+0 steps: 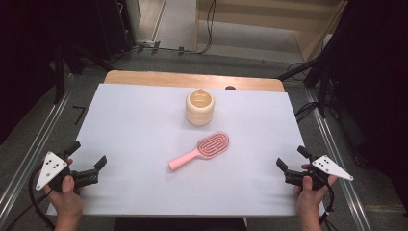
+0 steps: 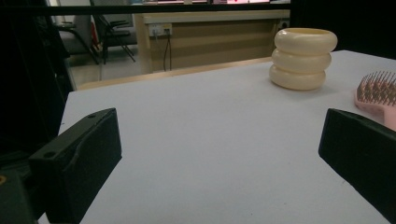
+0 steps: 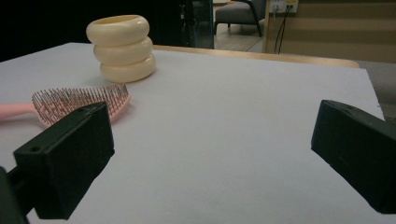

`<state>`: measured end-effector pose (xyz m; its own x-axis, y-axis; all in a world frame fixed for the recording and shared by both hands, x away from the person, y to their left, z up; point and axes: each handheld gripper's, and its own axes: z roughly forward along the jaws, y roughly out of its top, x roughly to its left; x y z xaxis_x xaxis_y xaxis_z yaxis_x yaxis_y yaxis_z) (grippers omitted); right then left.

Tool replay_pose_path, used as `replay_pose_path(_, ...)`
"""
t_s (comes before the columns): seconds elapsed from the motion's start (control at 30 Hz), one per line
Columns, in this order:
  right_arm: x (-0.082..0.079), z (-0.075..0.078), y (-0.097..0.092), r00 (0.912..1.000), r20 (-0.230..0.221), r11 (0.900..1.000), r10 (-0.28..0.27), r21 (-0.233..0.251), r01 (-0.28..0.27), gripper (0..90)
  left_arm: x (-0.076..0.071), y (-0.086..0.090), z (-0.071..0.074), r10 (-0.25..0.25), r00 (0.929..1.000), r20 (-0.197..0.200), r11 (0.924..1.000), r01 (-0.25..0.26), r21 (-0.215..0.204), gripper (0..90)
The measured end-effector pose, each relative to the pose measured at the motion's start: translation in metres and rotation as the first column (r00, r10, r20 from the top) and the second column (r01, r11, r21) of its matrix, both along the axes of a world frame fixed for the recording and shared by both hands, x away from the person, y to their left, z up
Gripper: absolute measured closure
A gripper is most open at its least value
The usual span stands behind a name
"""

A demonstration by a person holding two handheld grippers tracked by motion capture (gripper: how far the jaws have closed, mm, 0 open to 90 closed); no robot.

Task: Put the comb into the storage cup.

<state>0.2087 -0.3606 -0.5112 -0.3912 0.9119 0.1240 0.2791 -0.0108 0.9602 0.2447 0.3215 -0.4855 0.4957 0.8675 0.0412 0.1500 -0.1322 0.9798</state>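
A pink hairbrush [image 1: 202,150] lies bristles up in the middle of the white table top [image 1: 134,120], handle toward the near left. Behind it stands a cream ribbed cup [image 1: 199,107] shaped like three stacked rings. My left gripper [image 1: 87,155] rests at the near left corner, open, with nothing between its jaws. At the near right edge my right gripper [image 1: 291,158] is open and empty too. The left gripper view has the cup [image 2: 303,58] far right and the brush head [image 2: 377,93] at the edge. The right gripper view shows the brush [image 3: 79,103] and cup [image 3: 122,46] at left.
The white sheet covers a wooden table whose far edge [image 1: 192,78] shows bare. Grey floor, cables and dark stands surround the table. A wooden counter [image 2: 210,37] stands beyond it.
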Motion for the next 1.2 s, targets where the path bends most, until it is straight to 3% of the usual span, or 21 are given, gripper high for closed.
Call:
replay_pose_path(0.2, 0.000, 0.000, 0.000, 0.9999, 0.009, 0.9999, 0.015, -0.001, -0.015, 0.0, 0.001, -0.010, 0.004, 0.001, 0.9999, -0.014, 0.9994, -0.001, 0.035, 0.0)
replay_pose_path(0.37, -0.001, 0.000, 0.000, 0.9998, 0.007, 0.9998, 0.021, 0.004, -0.021, 0.0, 0.003, -0.019, 0.008, -0.010, 0.9993, -0.035, 0.9992, 0.012, 0.037, 0.0)
replay_pose_path(0.57, -0.002, 0.001, 0.003, 0.9995, 0.016, 0.9993, 0.028, -0.026, -0.028, 0.0, 0.001, -0.033, 0.018, -0.078, 0.9970, 0.000, 0.9968, 0.078, 0.020, 0.0)
replay_pose_path(0.8, -0.002, 0.000, 0.005, 0.9993, 0.021, 0.9988, 0.031, -0.039, -0.030, 0.0, 0.004, -0.049, 0.025, -0.089, 0.9954, -0.036, 0.9958, 0.090, 0.016, 0.0)
replay_pose_path(1.2, -0.002, 0.000, 0.004, 0.9988, 0.023, 0.9987, 0.044, -0.027, -0.044, 0.0, 0.019, -0.084, 0.044, -0.145, 0.9884, -0.045, 0.9882, 0.147, 0.043, 0.0)
